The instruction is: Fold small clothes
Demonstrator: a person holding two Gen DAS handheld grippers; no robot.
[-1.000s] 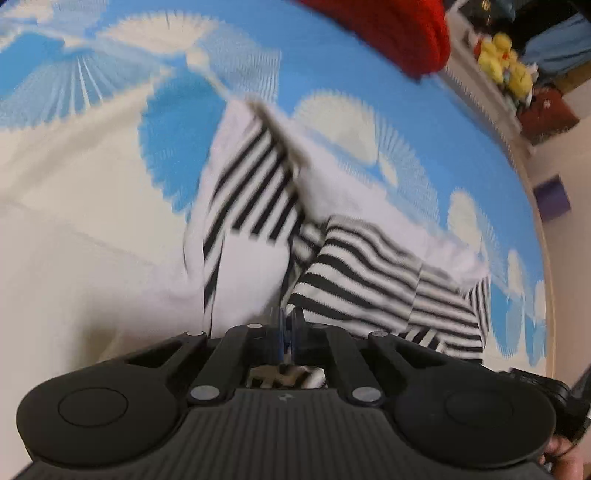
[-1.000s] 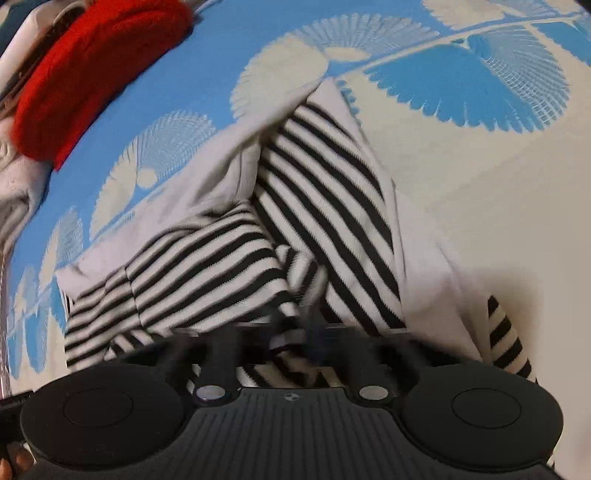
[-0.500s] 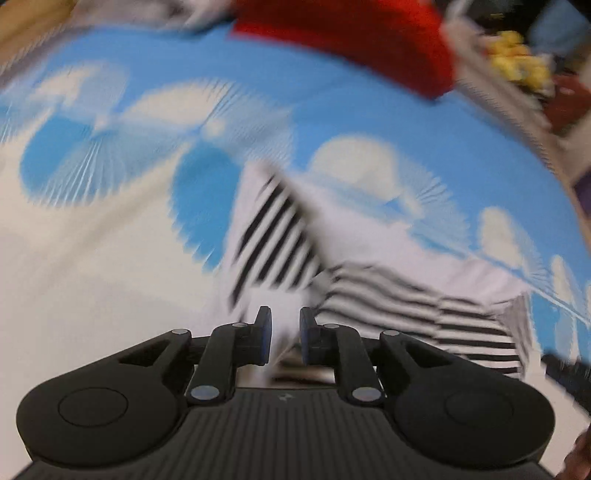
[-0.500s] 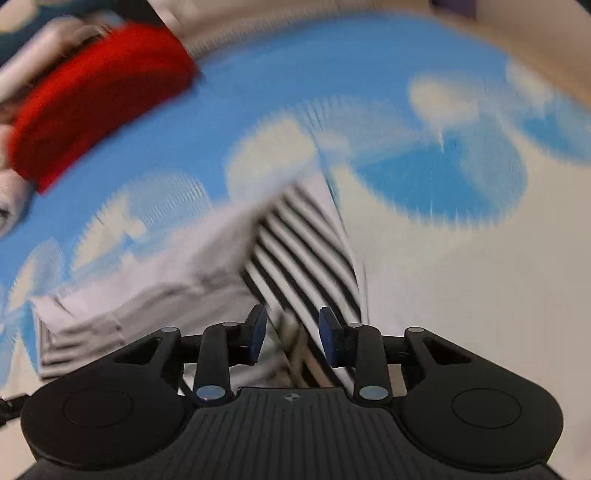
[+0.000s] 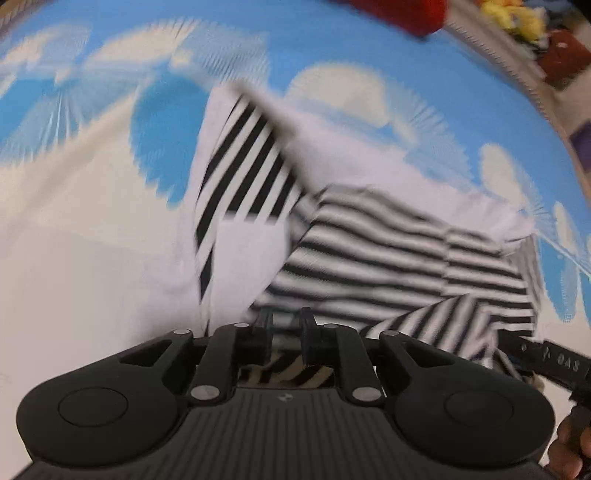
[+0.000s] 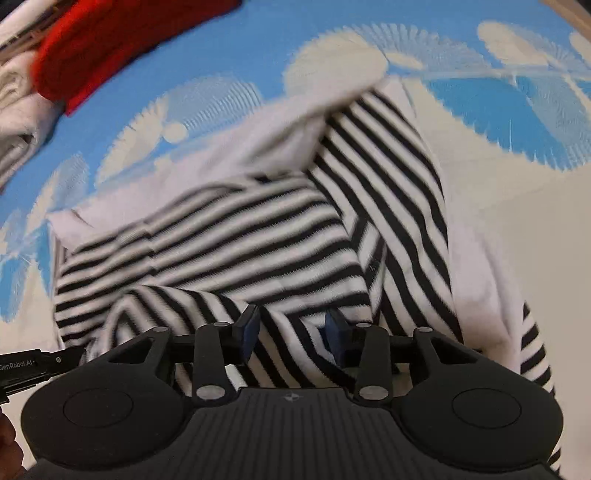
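Left wrist view, blurred. To the left of the left gripper (image 5: 284,332): pale, plain cloth of the bed cover (image 5: 74,258), with blue and white fan print further ahead. Straight ahead and running off to the right: the black-and-white striped garment (image 5: 388,258), partly folded, white lining turned up along its far edge. The jaws stand a narrow gap apart, with no cloth pinched between the pads; striped fabric lies beneath them. The gap has just opened from a closed grip. Far ahead and to the right, a red knitted item (image 5: 406,11) at the top edge. At the far lower right, a bit of a hand (image 5: 569,446) on the other tool.

Right wrist view, sharper. Far ahead and to the left of the right gripper (image 6: 291,332): folded pale cloths (image 6: 18,110), with the red knitted item (image 6: 110,40) just beside them. Directly ahead: the striped garment (image 6: 258,240), one flap with stripes lying across, another with stripes running away toward the upper right, white lining showing at the far side. The jaws have just been opening and stand moderately apart, pads clear of the fabric, which lies below and between them. To the right: plain cream cover (image 6: 535,240).
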